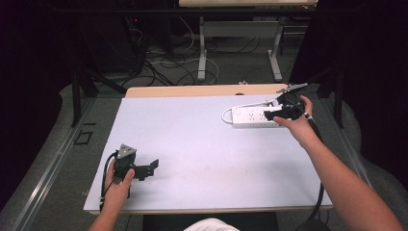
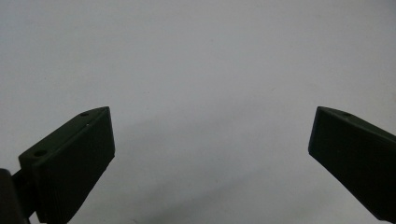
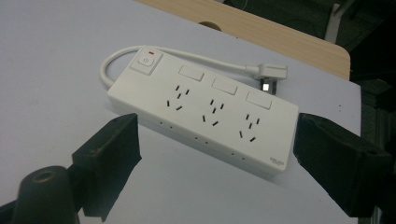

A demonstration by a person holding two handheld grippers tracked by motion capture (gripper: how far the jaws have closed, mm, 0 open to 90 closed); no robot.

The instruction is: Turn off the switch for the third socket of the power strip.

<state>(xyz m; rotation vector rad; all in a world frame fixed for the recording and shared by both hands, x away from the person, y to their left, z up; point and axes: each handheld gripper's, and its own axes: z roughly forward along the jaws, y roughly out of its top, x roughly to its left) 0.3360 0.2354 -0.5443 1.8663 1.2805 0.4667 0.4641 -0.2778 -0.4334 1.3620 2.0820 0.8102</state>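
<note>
At table's far right: right tongs [image 3: 215, 154] wide over power strip [image 3: 205, 116] | left tongs [image 2: 210, 154] wide

Power symbol on power strip [image 3: 205, 114] switch; brand print illegible.

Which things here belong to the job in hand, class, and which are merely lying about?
Likely in the job:
- power strip, with its cord and plug
- right gripper, open, jaws either side of the strip

Not in use:
- left gripper, open over bare table
- second desk and floor cables beyond
</note>
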